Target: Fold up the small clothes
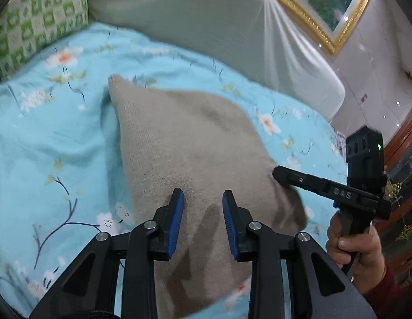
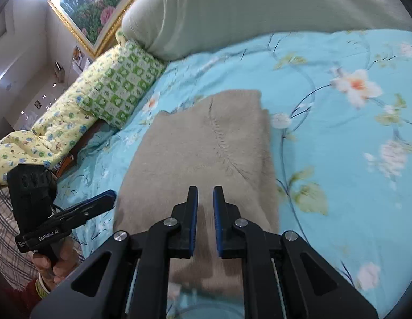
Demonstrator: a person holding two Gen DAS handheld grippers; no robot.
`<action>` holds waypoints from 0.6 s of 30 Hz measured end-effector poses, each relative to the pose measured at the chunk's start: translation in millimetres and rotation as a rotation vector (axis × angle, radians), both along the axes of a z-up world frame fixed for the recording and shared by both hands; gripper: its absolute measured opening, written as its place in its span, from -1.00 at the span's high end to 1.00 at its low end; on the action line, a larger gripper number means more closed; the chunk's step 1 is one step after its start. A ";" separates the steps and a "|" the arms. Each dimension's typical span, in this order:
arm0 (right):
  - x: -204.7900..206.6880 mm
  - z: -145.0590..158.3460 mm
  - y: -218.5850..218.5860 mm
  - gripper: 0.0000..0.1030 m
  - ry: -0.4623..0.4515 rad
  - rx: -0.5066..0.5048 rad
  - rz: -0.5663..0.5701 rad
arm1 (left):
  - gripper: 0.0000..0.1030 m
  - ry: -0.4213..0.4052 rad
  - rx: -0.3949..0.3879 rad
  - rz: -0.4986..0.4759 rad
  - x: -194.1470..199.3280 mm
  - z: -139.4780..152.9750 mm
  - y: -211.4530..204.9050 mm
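A beige knitted garment [image 1: 184, 143] lies folded on the blue floral bedsheet [image 1: 46, 138]. My left gripper [image 1: 203, 199] hovers over its near edge, blue pads apart and nothing between them. In the same view my right gripper [image 1: 279, 172] comes in from the right, held by a hand [image 1: 352, 244], its tip at the garment's right edge. From the right wrist, the garment [image 2: 206, 138] shows a stitched seam. My right gripper [image 2: 205, 194] is above its near part with a narrow gap and no cloth pinched. The left gripper [image 2: 110, 195] is by the garment's left edge.
A green checked pillow [image 1: 38, 21] and a large pale cushion [image 1: 206, 21] line the head of the bed. A gold-framed painting [image 1: 320, 5] hangs behind. A yellow patterned quilt [image 2: 46, 133] lies along the bed's left side. Dark wooden furniture [image 1: 403, 143] stands at the right.
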State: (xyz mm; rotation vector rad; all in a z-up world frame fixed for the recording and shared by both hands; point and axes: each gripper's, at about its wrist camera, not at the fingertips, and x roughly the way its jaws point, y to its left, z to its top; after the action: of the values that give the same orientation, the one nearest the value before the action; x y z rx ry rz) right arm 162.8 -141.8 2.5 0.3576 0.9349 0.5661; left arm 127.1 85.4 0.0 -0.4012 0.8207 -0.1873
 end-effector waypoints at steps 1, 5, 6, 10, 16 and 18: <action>6.2 -11.5 2.7 0.80 0.038 -0.032 -0.001 | 0.63 0.010 -0.004 -0.005 0.4 -7.0 1.8; 13.2 -42.0 -11.4 0.98 0.099 0.035 -0.023 | 0.86 0.029 -0.108 -0.015 1.0 -29.9 19.3; 13.5 -43.7 -13.4 1.00 0.103 0.041 -0.029 | 0.90 0.028 -0.129 -0.013 1.4 -31.7 22.8; 11.6 -38.9 -9.5 1.00 0.072 0.011 -0.030 | 0.90 0.023 -0.110 -0.009 3.0 -27.4 21.9; -17.5 -14.5 -16.4 0.93 0.007 -0.002 -0.032 | 0.71 0.009 0.001 -0.003 -20.4 -7.2 9.7; -34.3 -9.1 -17.4 0.93 -0.016 -0.026 -0.009 | 0.47 0.001 0.051 -0.017 -34.8 -0.9 -0.6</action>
State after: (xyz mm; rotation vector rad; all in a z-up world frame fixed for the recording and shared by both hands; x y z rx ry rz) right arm 128.6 -159.2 -6.6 0.3329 0.9243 0.5472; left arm 92.2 84.9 -0.9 -0.3468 0.8287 -0.1817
